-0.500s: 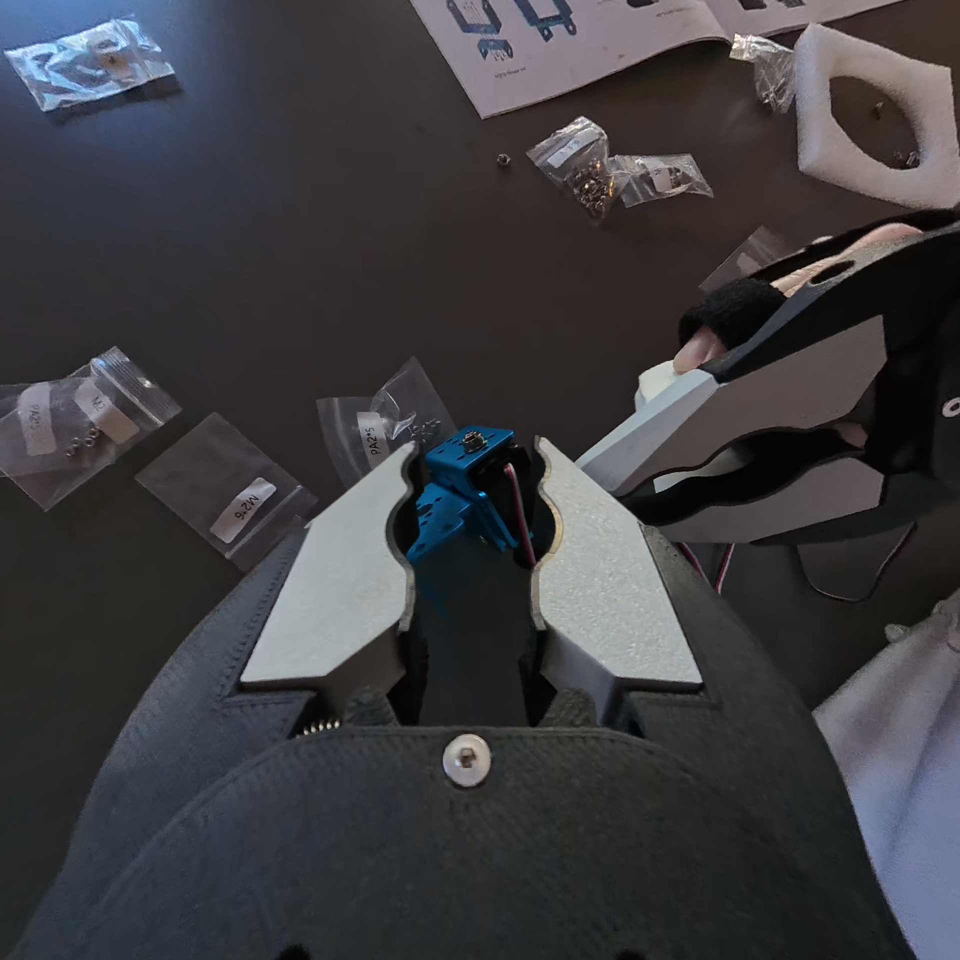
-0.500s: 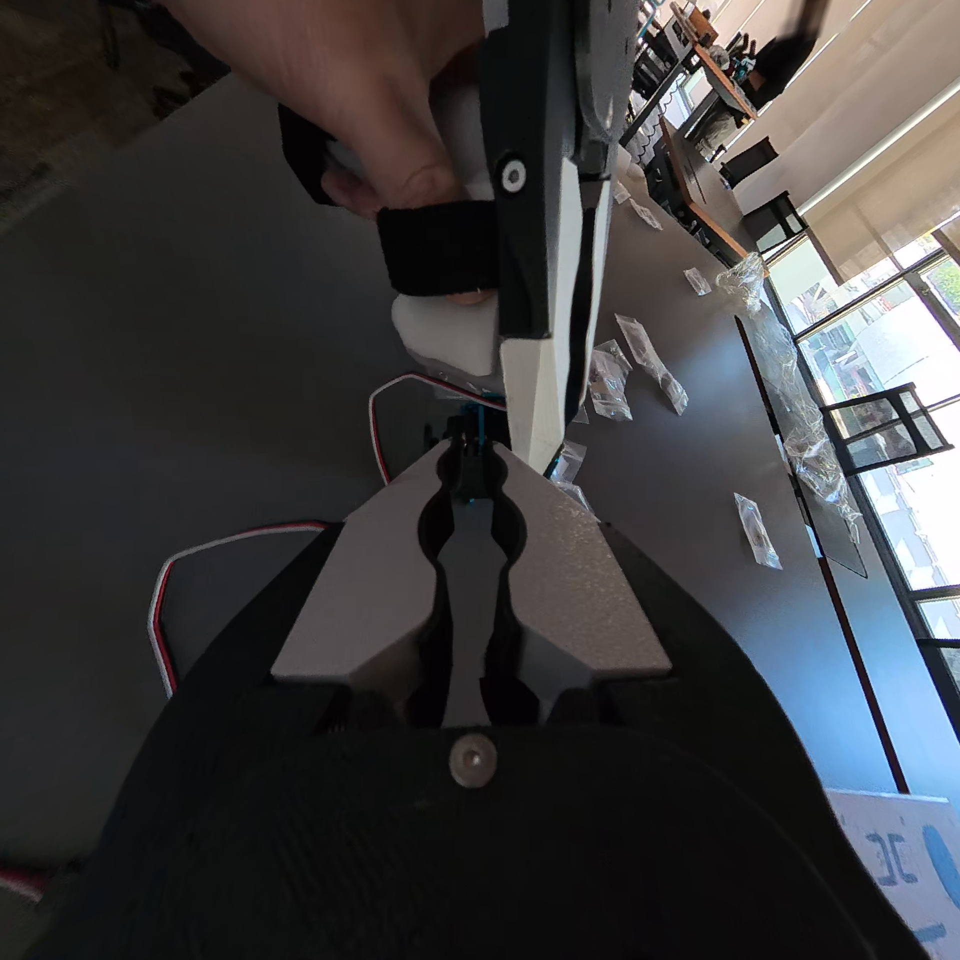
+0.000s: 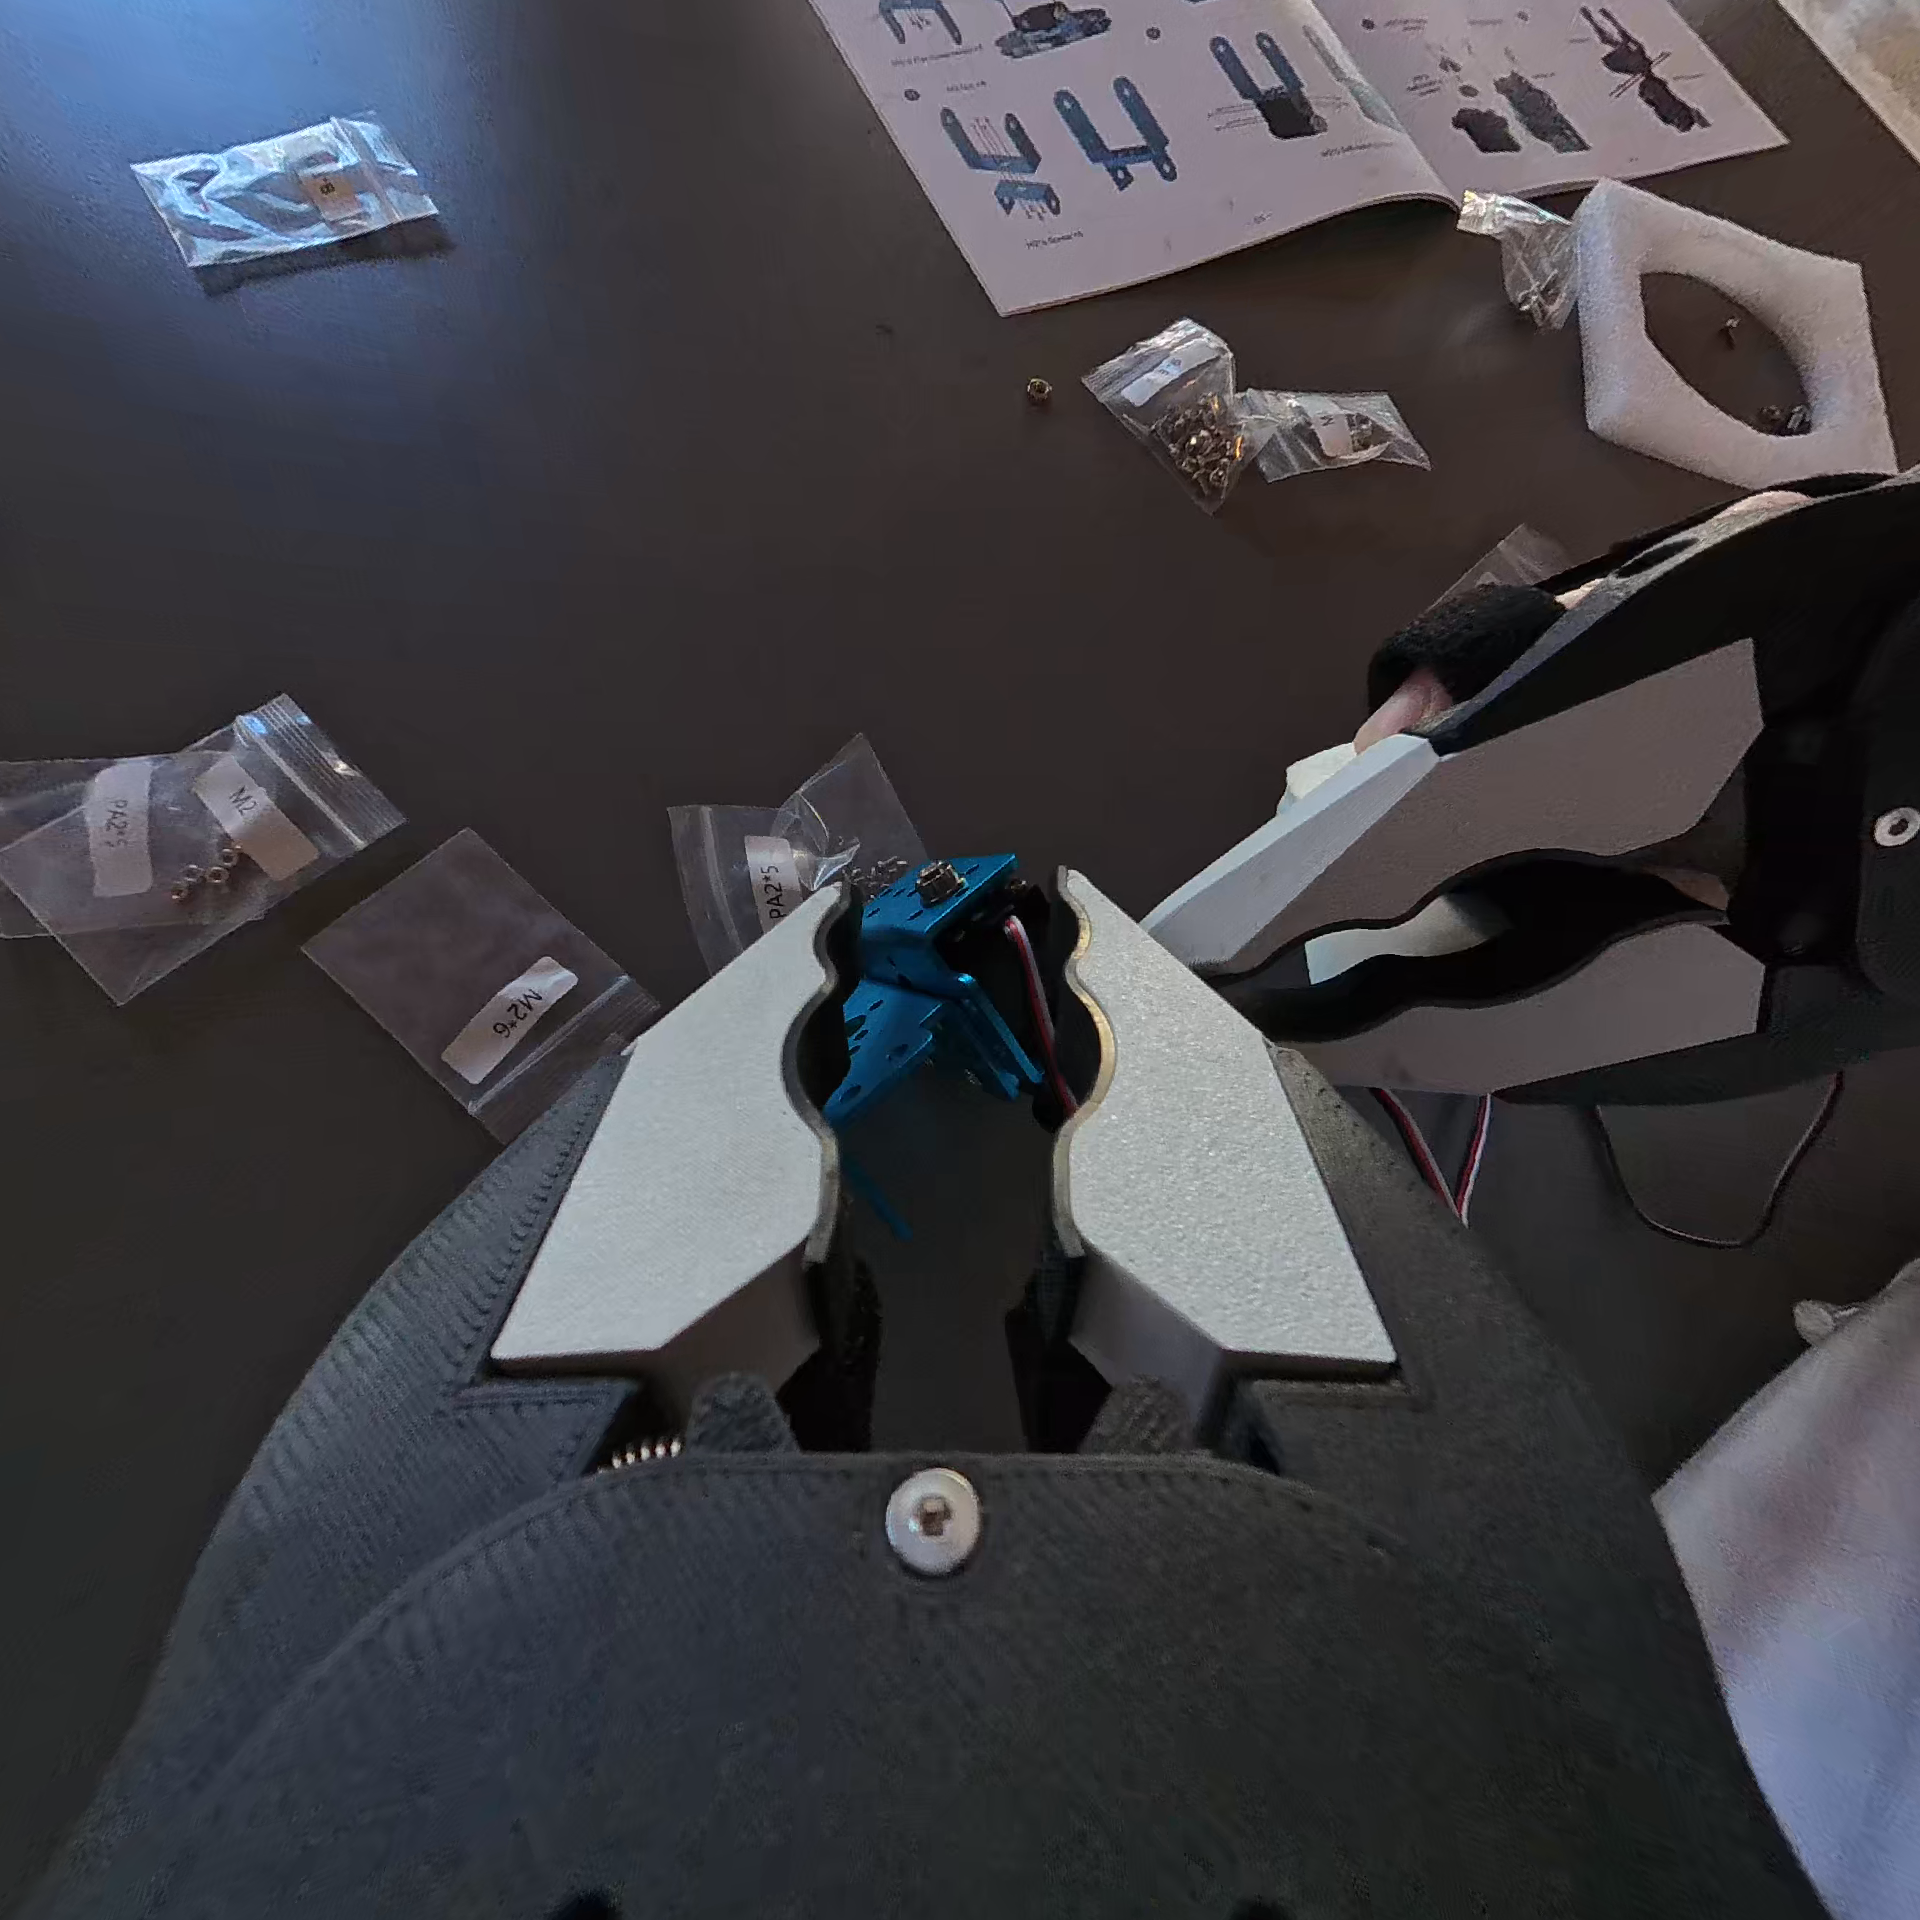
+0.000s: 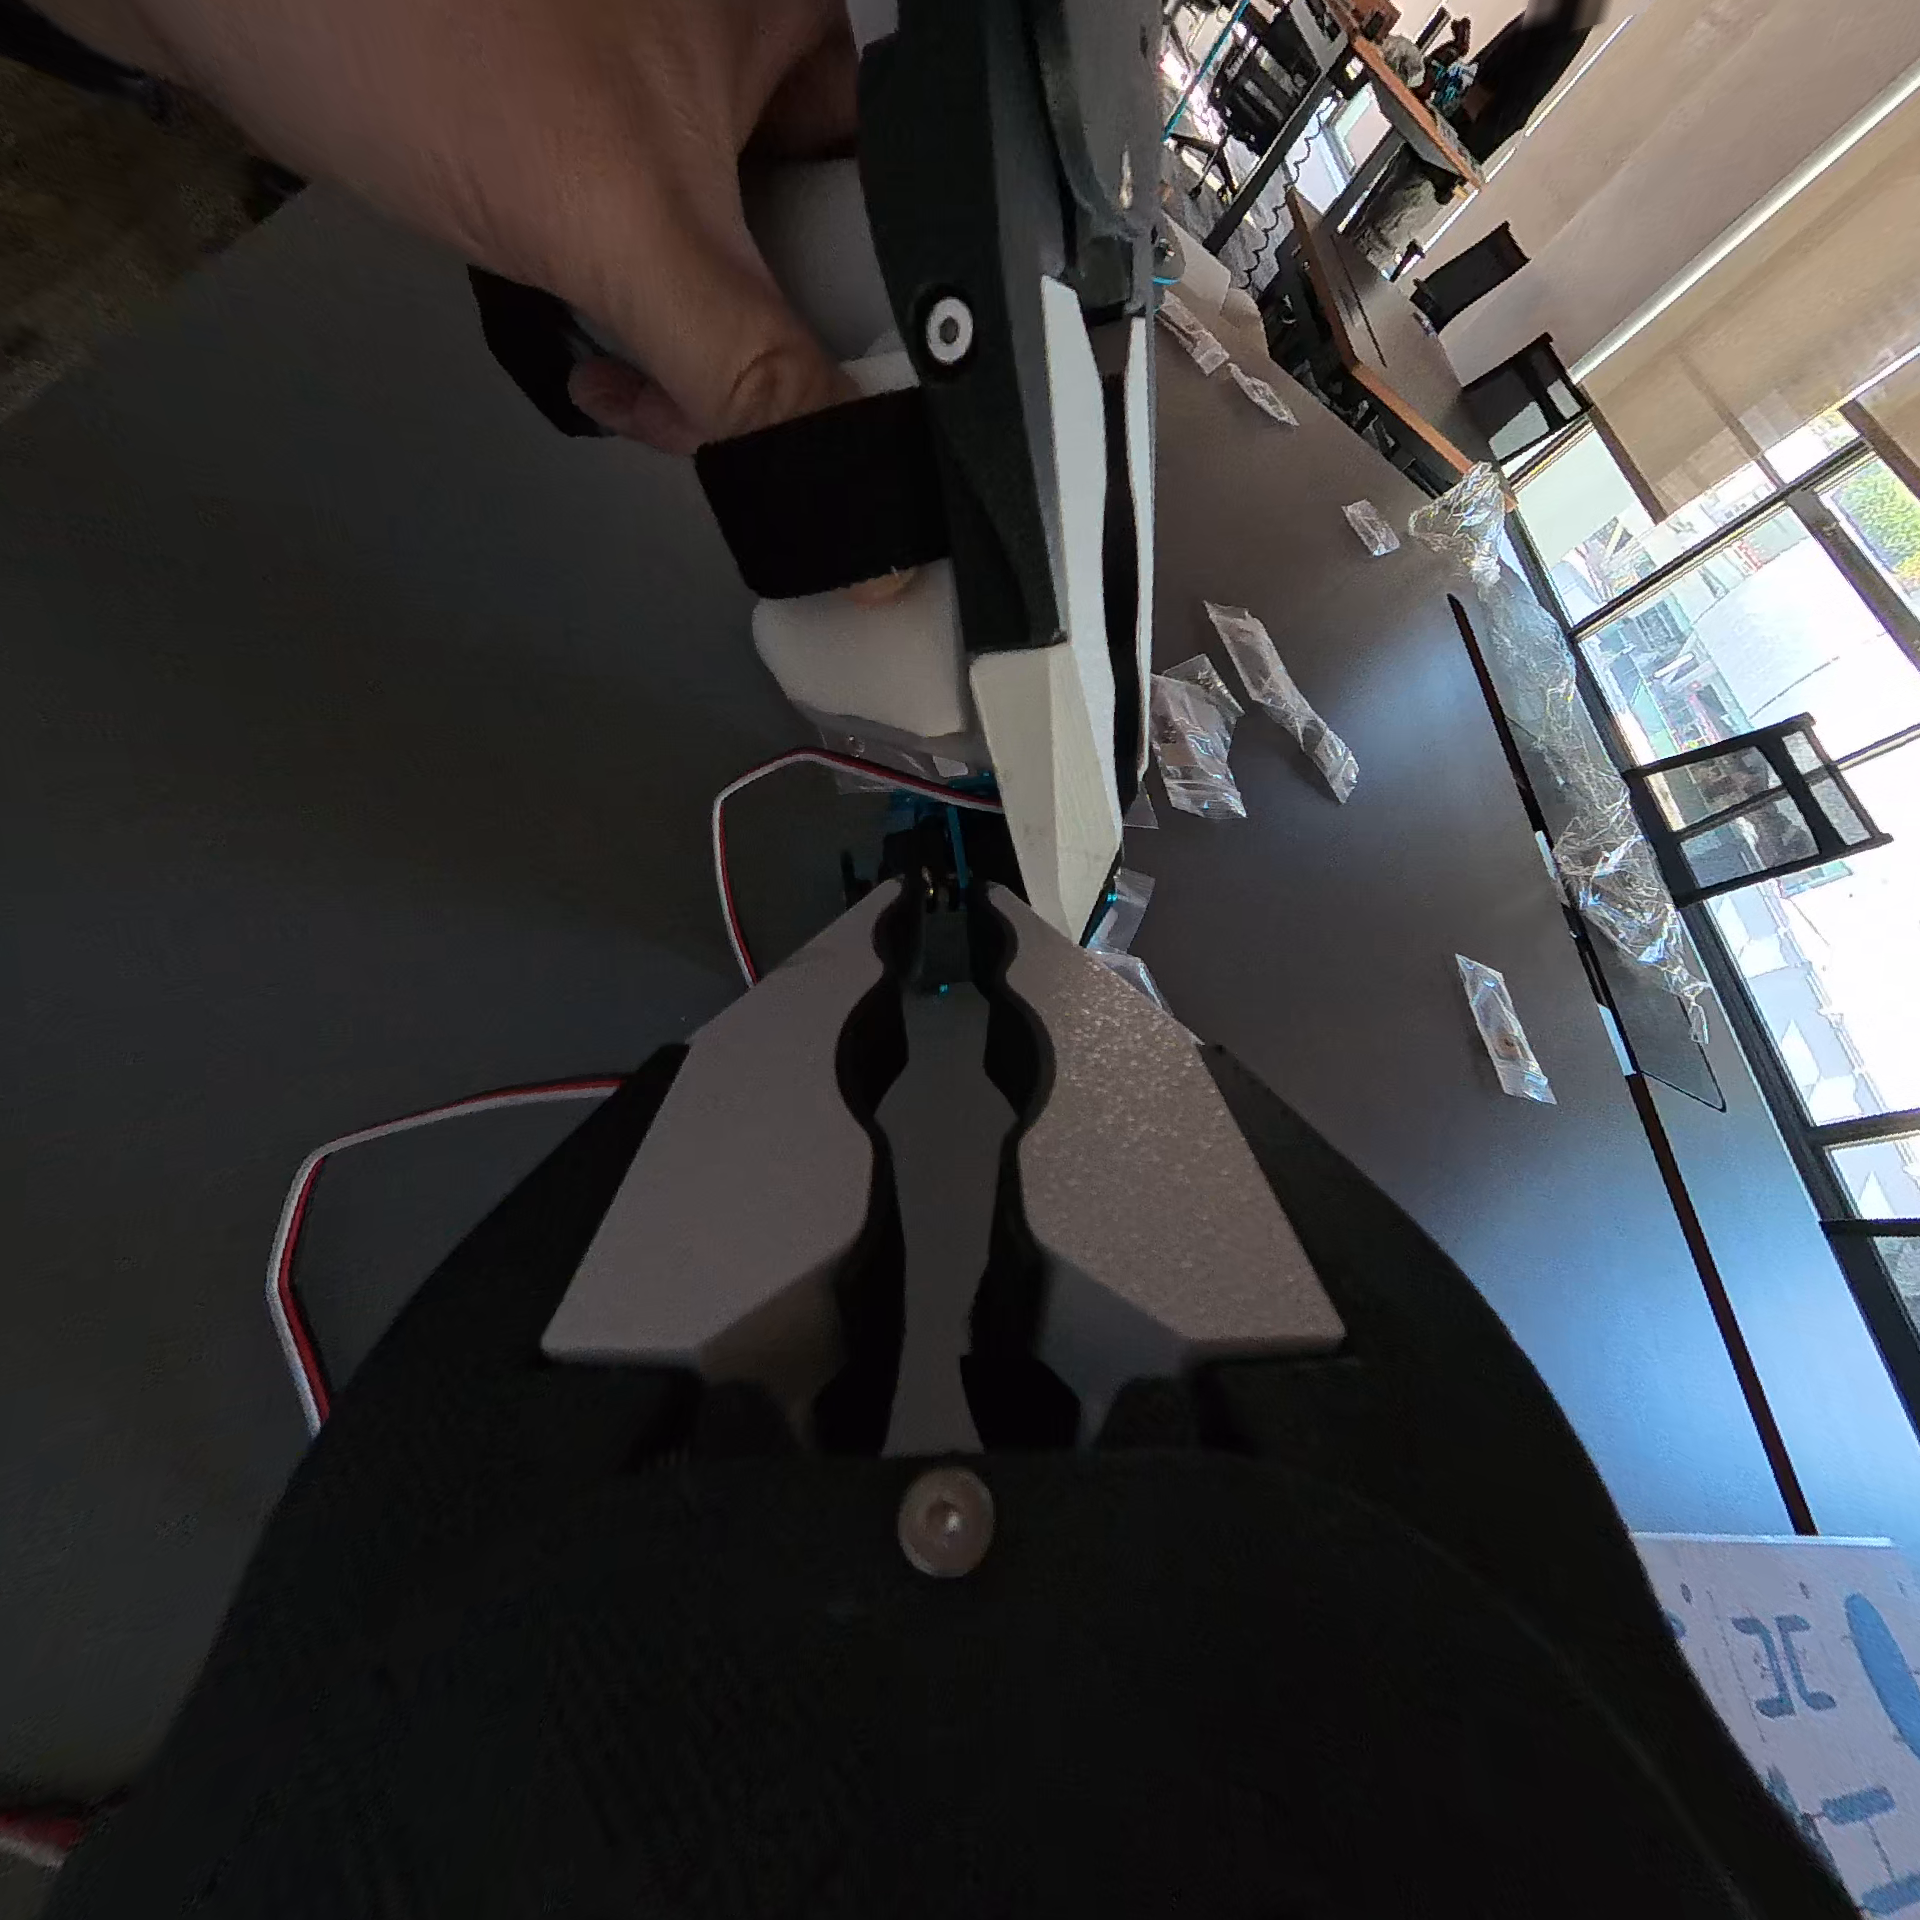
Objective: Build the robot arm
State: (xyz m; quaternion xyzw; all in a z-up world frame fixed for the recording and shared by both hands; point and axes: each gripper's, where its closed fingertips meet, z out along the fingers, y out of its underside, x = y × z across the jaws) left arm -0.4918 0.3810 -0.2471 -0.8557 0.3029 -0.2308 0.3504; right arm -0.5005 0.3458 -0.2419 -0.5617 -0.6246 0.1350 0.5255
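On the dark table, small clear bags of screws lay at the left; in the middle my left gripper held the blue metal piece, its fingers set narrow around it just above the table; a striped wire hung from the piece; my right gripper came in from the right, fingers almost together, and seemed to pinch the piece's dark end; a paper booklet and a white foam ring lay beyond, well apart.

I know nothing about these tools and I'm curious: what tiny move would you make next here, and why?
Probably steady both. The left hand-held gripper clamps the blue servo bracket assembly; the right hand-held gripper pinches its black end, with the red-white wire trailing loose.
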